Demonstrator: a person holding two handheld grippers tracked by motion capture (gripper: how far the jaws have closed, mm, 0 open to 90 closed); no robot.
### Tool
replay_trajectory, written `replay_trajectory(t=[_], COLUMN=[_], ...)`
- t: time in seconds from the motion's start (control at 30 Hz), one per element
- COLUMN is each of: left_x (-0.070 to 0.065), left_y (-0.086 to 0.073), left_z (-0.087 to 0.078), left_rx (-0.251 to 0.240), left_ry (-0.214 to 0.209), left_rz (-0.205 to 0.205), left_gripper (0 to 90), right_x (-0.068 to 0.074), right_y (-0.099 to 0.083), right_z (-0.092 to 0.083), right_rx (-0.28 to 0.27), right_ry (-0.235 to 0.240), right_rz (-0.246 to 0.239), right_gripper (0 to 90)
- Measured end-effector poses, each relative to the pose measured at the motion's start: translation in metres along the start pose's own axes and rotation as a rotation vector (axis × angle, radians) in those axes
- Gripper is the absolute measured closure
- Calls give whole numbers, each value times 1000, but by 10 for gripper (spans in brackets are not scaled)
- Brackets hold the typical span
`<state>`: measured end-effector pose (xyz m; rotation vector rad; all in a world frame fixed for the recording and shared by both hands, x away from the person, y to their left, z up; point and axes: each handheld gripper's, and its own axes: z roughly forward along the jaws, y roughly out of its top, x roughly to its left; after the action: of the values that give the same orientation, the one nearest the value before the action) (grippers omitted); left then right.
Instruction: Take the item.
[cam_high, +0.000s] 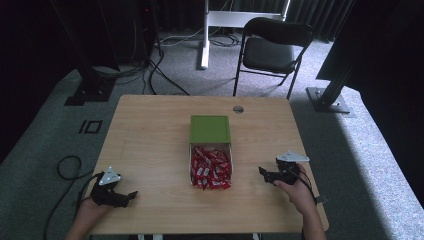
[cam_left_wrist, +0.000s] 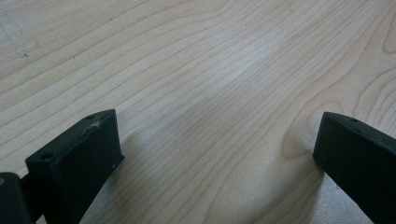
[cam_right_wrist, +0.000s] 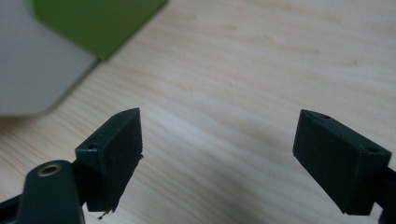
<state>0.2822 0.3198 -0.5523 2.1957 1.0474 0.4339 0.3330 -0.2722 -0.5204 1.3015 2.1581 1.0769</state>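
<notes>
An open green box (cam_high: 210, 129) with a clear tray of red-wrapped sweets (cam_high: 211, 169) sits mid-counter (cam_high: 150, 145). The left claw (cam_high: 131, 195) and right claw (cam_high: 262, 172), both spread and holding nothing, rest on the light wooden counter, well apart on either side of it.

In the right gripper view the green box (cam_right_wrist: 93, 21) at eleven o'clock is blurred and cut off; the red packets' (cam_high: 210, 169) print is too small to read.
</notes>
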Motion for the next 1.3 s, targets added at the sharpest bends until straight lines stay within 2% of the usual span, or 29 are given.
replay_trajectory(t=[0.17, 0.33, 0.4, 0.47, 0.83, 1.3], left_x=[0, 0, 0, 0, 0, 0], left_y=[0, 0, 0, 0, 0, 0], left_z=[0, 0, 0, 0, 0, 0], left_rx=[0, 0, 0, 0, 0, -1], left_ry=[0, 0, 0, 0, 0, 1], left_rz=[0, -1, -1, 0, 0, 0], left_gripper=[17, 17, 17, 17, 17, 17], right_x=[8, 17, 20, 24, 47, 88], right_y=[17, 34, 39, 44, 72, 97], right_z=[-8, -14, -15, -15, -19, -14], right_rx=[-31, -64, -71, -72, -114, -137], right_ry=[35, 62, 76, 81, 127, 222], right_rz=[4, -24, -22, -42, -86, -163], right_gripper=[155, 156, 156, 156, 157, 207])
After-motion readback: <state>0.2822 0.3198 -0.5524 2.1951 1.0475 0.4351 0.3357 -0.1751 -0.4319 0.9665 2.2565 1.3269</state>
